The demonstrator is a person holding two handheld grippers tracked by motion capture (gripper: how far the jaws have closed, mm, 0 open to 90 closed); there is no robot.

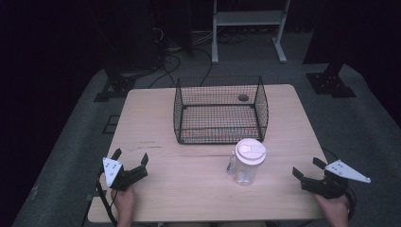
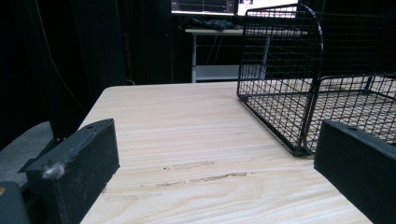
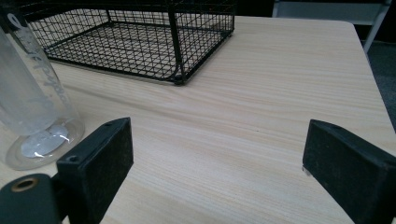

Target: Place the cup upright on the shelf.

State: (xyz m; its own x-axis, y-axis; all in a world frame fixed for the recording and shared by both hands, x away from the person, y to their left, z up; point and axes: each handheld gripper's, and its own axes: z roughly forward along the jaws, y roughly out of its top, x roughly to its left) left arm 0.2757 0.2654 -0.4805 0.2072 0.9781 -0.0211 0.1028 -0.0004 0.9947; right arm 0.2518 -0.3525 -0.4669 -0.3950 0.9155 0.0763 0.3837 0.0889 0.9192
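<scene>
high view: my left gripper (image 1: 130, 158) and right gripper (image 1: 306, 167) both rest w/ jaws wide, nothing held. clear plastic bottle w/ white lid (image 1: 248, 162) stands upright between them, nearer my right, just in front of the black wire mesh basket (image 1: 220, 109).

left gripper view: basket (image 2: 299, 93) ahead-right, bare light wood table (image 2: 187, 135) between my jaws.

right gripper view: bottle (image 3: 32, 93) off to the left of my jaws. looks like pre-grasp; next prob swing right gripper left to bracket the bottle.
</scene>
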